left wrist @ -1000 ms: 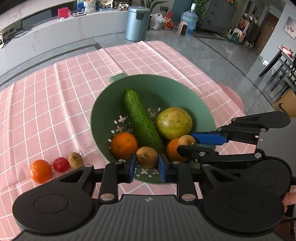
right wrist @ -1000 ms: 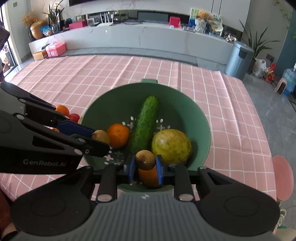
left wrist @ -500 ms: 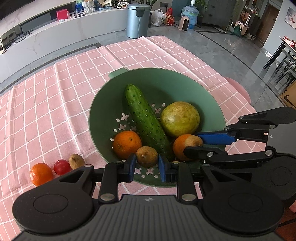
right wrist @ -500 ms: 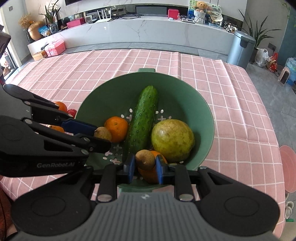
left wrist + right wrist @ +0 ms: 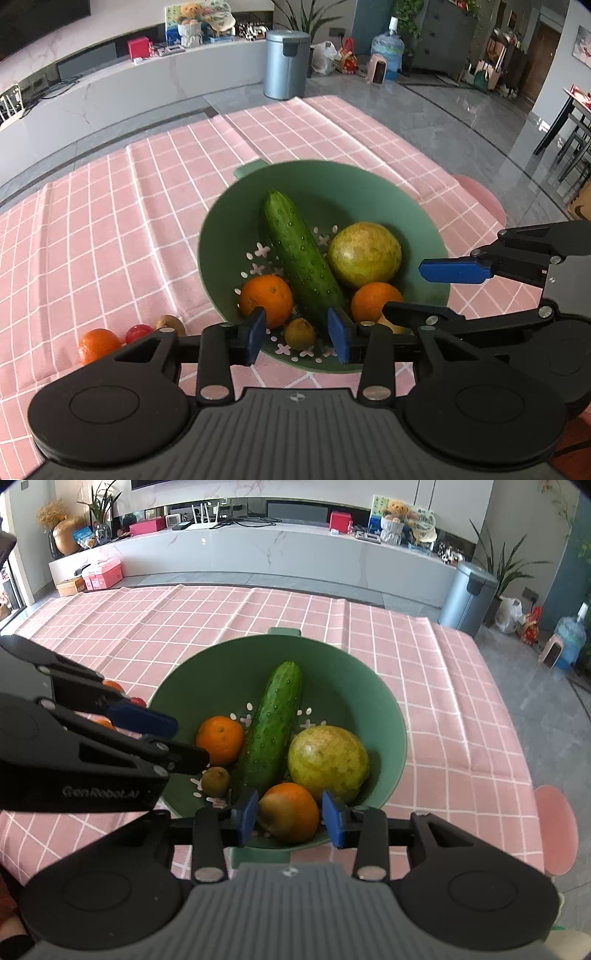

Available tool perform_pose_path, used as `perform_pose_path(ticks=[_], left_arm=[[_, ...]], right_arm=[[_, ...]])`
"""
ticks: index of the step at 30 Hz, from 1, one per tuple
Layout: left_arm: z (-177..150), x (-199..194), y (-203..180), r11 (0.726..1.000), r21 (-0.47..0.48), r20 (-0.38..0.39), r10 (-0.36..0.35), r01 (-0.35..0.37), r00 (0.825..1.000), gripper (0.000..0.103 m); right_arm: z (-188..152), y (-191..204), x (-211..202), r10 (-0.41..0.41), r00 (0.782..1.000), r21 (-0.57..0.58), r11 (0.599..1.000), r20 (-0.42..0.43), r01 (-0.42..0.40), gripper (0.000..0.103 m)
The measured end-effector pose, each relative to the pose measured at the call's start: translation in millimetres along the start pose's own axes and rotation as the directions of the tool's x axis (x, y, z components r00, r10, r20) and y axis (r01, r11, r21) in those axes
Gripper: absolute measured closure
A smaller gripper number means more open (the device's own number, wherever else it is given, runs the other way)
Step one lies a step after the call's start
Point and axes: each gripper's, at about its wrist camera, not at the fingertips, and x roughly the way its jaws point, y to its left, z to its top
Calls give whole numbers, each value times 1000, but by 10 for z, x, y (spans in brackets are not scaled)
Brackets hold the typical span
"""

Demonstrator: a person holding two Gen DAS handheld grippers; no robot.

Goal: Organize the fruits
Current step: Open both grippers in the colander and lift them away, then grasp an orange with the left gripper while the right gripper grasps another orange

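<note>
Fruit is sitting in the green colander (image 5: 424,236) while we are hovering both grippers over its near rim, and we are judging that the step in hand is a release into it. Our left gripper (image 5: 297,334) is standing spread with nothing between its pads, a small brown fruit (image 5: 300,333) lying loose on the colander floor below the gap. Our right gripper (image 5: 290,814) is likewise spread and gripping nothing; a second small brown fruit (image 5: 273,812) is leaning against the near orange (image 5: 295,808) directly beyond its blue fingers.

Inside the colander we are also seeing a cucumber (image 5: 299,254) lying from near to far down the middle, a large yellow-green round fruit (image 5: 364,254) to its right, and another orange (image 5: 266,299) to its left.

Outside, on the pink checked cloth (image 5: 110,221) to the near left of the colander, three pieces are waiting in a row: a small orange (image 5: 98,343), a red round fruit (image 5: 138,332) and a brown one (image 5: 170,324). We are guessing the next move calls for lifting clear of the rim and swinging the left gripper leftward over that row, then lowering with the pads either side of one piece.
</note>
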Motion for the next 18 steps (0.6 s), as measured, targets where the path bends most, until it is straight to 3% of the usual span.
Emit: perform_pose_path(ticks=[7,18], left_arm=[[-92,-307,26,999,12,61,52,-53,997,57],[-433,-690,288,992,-17,136,128,-127,982,57]], right_arm=[[-29,127,-191,-69,994,-4,998,87,70,57],[-210,579,-322,-99,968,93,993,230,79,55]])
